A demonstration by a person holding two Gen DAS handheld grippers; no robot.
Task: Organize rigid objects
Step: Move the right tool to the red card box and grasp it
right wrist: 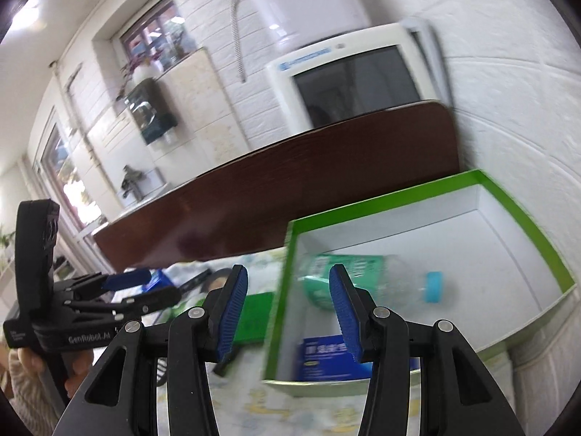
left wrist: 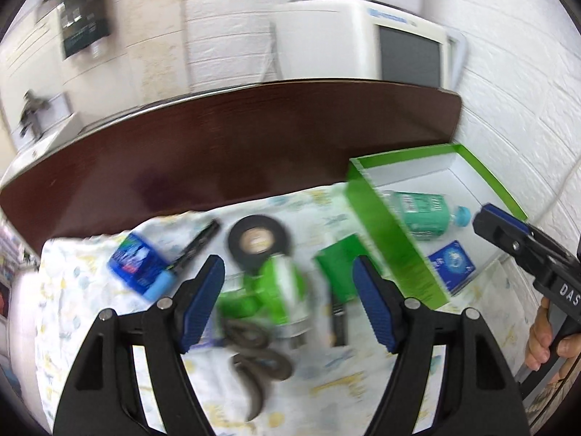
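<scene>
A green-rimmed box [left wrist: 381, 218] [right wrist: 428, 190] sits on the right of a patterned cloth [left wrist: 90, 272]. Inside lie a teal-labelled bottle [left wrist: 421, 212] [right wrist: 366, 272] and a blue packet [left wrist: 452, 263] [right wrist: 326, 358]. On the cloth lie a black tape roll [left wrist: 259, 241], a green and white object [left wrist: 276, 290], a green card [left wrist: 336, 269] [right wrist: 254, 318], a blue pack [left wrist: 139, 267], a black pen [left wrist: 199, 241] and dark loops [left wrist: 254, 352]. My left gripper [left wrist: 288, 301] is open above the green and white object. My right gripper [right wrist: 288, 309] is open over the box's left wall.
A dark brown board [left wrist: 254, 145] [right wrist: 290, 181] stands behind the cloth. A white appliance [left wrist: 381, 36] [right wrist: 356, 80] stands behind it against a white brick wall. The right gripper's tip shows in the left wrist view [left wrist: 508, 232].
</scene>
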